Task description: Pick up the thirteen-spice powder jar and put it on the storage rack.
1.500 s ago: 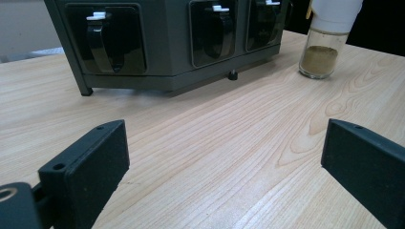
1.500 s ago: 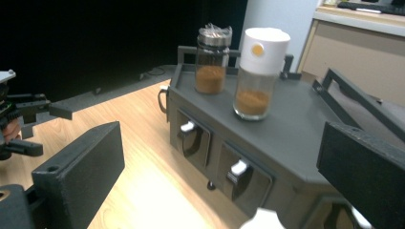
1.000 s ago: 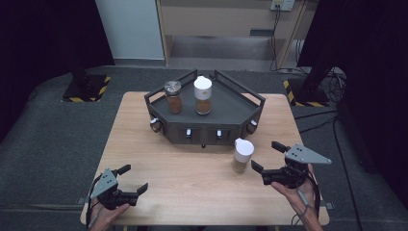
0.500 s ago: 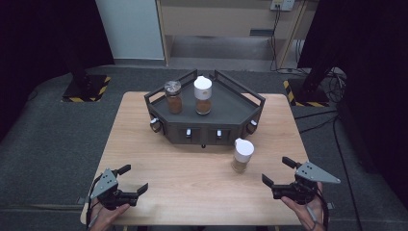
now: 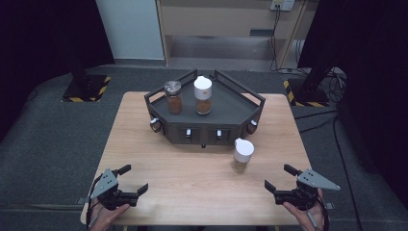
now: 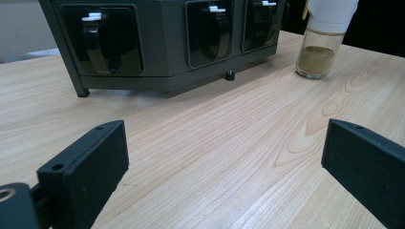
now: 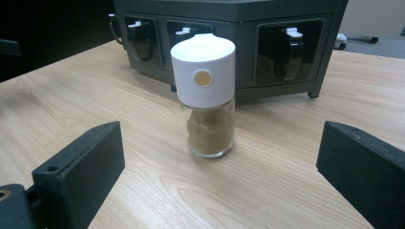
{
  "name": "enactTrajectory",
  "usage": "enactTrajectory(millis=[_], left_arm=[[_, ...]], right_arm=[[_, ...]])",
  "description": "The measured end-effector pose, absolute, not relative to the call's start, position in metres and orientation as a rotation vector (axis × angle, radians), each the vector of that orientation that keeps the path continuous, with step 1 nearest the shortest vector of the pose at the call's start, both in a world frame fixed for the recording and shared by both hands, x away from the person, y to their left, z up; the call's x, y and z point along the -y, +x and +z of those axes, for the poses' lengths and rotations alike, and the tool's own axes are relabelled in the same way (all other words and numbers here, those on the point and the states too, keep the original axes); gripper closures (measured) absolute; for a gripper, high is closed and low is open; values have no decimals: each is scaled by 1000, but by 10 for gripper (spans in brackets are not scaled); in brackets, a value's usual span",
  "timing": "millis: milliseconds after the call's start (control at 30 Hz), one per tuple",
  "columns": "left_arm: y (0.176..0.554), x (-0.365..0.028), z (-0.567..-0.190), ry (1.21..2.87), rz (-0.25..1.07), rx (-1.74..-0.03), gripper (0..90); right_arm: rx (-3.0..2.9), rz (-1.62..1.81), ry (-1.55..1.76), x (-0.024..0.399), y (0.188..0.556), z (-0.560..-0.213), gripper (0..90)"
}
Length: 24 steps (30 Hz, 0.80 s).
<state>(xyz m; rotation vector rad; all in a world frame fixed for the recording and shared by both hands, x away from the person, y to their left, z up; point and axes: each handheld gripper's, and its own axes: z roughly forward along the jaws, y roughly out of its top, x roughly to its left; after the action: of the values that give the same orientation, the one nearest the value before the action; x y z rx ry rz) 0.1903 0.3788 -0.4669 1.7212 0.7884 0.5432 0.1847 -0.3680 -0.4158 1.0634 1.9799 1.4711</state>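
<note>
Left gripper view crops the spice jar (image 6: pixel 326 40) lid; both claws gape empty.

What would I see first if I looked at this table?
Your eye would land on the big dark rack at the far middle of the wooden table, with two spice jars standing on top of it. Next comes the white-capped jar of brownish powder, standing alone on the wood in front of the rack. At the near edge, the left hand-held gripper and the right hand-held gripper both sit open and empty.
</note>
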Motion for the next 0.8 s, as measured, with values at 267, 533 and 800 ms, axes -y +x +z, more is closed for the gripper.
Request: enactTrajectory(millis=[267,533,800], left_arm=[[190,-379,-467,1717,541,-784,8],[191,-379,-468,1717,538,-776,9],[191,-378,-468,1717,536,-773,9]], right_arm=[[-1983,1479,1057,370,185,-422,25],[-2009,1471,1030,369,187,-425,25],[-2009,1478,1039,371,187,-426,25]])
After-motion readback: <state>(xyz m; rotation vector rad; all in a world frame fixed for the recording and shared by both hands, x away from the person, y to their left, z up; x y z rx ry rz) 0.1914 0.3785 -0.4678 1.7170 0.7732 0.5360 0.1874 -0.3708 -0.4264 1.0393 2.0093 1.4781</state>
